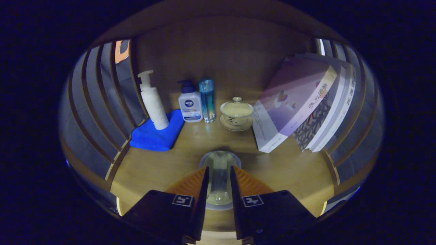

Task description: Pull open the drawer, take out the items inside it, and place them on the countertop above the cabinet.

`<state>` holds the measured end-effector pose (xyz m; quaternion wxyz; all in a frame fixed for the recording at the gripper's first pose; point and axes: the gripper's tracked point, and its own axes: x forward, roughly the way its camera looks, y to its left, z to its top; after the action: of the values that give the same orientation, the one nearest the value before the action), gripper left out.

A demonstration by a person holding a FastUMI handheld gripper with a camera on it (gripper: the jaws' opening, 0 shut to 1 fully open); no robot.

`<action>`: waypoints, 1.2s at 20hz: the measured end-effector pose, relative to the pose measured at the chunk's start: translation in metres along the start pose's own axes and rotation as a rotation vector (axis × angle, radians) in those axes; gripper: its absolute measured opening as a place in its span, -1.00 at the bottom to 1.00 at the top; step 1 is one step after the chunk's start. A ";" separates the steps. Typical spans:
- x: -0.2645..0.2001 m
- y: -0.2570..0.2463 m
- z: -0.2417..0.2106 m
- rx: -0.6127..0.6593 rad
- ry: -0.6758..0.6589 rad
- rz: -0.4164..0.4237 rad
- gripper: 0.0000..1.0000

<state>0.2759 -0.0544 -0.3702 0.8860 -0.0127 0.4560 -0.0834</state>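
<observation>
The tongs (219, 185) are pinching a clear, rounded glass cup (219, 170), with both fingers pressed against its sides, one on the left and one on the right, and the cup's rim and body showing in the narrow gap between them and just ahead of the tips. The cup sits low over the wooden desk (163, 163), the countertop with a warm brown surface backed by a plain wooden panel; whether its base touches the wood cannot be told, since the fingers hide it. Beyond the fingers, along the back of the desk, a row of things stands. At the far left a white pump bottle (154, 102) stands upright on a folded bright blue cloth (156, 134). Just to its right is a shorter white bottle with a dark blue pump top (190, 103), and touching or nearly touching that is a slim, tall blue-tinted clear bottle (207, 100). Further right, a pale cream lidded tea bowl on a saucer (236, 114) sits apart from the bottles. At the far right several books with pale purple and white covers (296, 102) lean together, tilted toward the left. Slatted side walls (102, 102) of grey panels and wooden ribs close the desk in on both sides.
</observation>
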 end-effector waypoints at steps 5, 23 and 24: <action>-0.037 0.001 -0.011 0.023 -0.008 0.002 0.40; -0.191 0.016 -0.102 -0.060 -0.246 0.137 0.99; -0.201 0.016 -0.105 -0.068 -0.271 0.142 0.99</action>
<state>0.0780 -0.0008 -0.2709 0.9420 -0.0216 0.3348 -0.0024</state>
